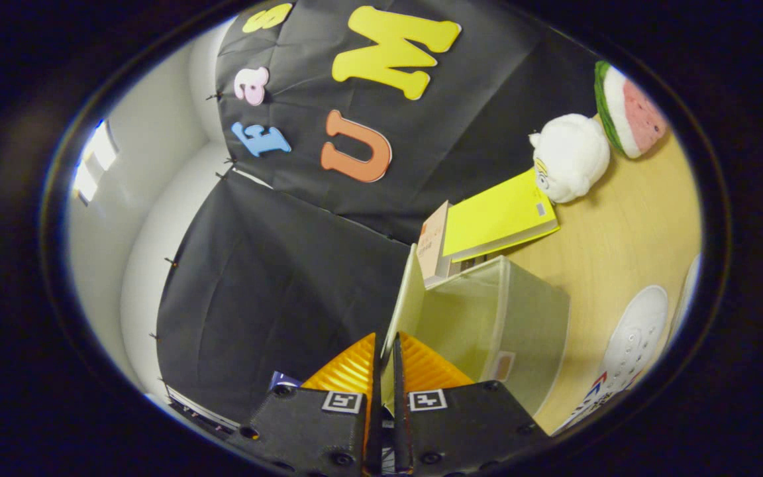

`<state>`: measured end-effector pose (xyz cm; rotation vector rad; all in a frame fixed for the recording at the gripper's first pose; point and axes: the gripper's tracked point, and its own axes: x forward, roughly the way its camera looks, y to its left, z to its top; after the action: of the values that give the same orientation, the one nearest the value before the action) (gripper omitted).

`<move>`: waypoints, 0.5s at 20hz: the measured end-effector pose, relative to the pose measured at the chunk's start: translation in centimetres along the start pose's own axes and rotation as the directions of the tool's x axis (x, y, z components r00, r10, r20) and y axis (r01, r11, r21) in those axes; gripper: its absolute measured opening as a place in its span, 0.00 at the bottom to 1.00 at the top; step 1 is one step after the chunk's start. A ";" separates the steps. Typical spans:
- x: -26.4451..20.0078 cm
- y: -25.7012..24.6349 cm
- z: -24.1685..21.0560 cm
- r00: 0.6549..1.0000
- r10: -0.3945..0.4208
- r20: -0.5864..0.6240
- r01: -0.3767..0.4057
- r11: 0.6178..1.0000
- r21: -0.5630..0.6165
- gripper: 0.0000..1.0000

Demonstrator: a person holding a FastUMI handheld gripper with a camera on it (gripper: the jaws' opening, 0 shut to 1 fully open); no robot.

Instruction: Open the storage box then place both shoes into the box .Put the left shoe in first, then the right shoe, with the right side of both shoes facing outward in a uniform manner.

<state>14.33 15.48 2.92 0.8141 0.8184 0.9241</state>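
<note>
Evidently your gripper (pixel 386 361) had its jaws nearly closed, pinching the lid (pixel 406 298) of the box (pixel 494 318) between them. Shoes (pixel 633 344) lay well beyond the box. If your pinch slipped, the raised lid could have dropped shut.

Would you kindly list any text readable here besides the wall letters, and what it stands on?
No text is legible enough to quote.
Yellow book: small sticker, too small to read.
Book beneath it: print blurred.
Storage box: pale patch, unreadable.
Shoe: red and blue marking, blurred.
Fingers, shut on the box's lid: square markers behind them, no words.
</note>
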 end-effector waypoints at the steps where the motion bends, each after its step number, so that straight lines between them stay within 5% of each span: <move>1: 0.7 0.8 0.0 1.000 0.002 -0.002 -0.002 1.000 -0.010 0.12; 10: 8.7 8.1 -0.7 0.996 0.094 0.005 -0.094 0.995 0.012 0.12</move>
<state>14.09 26.47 7.50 0.8705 0.7878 1.0013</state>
